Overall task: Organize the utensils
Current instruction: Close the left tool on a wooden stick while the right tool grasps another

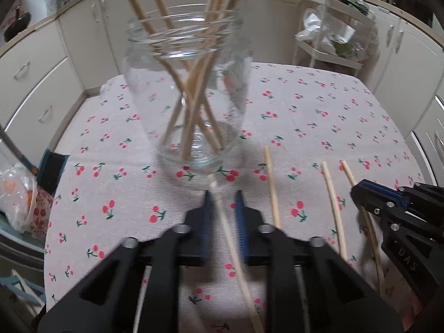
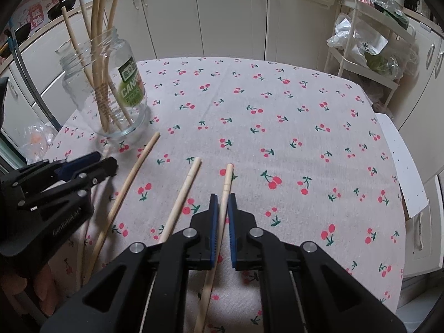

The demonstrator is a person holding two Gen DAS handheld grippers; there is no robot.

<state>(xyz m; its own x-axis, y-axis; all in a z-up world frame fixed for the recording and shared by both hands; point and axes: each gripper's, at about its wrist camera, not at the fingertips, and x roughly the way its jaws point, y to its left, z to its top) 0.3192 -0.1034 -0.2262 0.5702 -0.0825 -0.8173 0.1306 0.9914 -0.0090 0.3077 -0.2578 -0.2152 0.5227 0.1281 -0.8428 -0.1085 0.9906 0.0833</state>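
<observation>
A clear glass jar (image 1: pixel 188 94) holding several wooden chopsticks stands on the cherry-print tablecloth (image 1: pixel 319 116); it also shows in the right wrist view (image 2: pixel 111 91) at the far left. My left gripper (image 1: pixel 224 202) is open just in front of the jar, and a chopstick (image 1: pixel 236 255) lies between its fingers, blurred. My right gripper (image 2: pixel 222 205) has its jaws narrowly apart around a chopstick (image 2: pixel 222 211) that lies on the cloth. Three more chopsticks lie loose: one (image 2: pixel 183 197) just left of it, another (image 2: pixel 125 191) further left, and a third (image 2: pixel 79 247) under the left gripper.
A white wire rack (image 2: pixel 369 44) with bags stands behind the table's far right corner. Cream cabinets (image 2: pixel 227 14) line the back wall. A plastic bag (image 1: pixel 19 194) sits off the table's left edge. A white board (image 2: pixel 402 161) lies at the right edge.
</observation>
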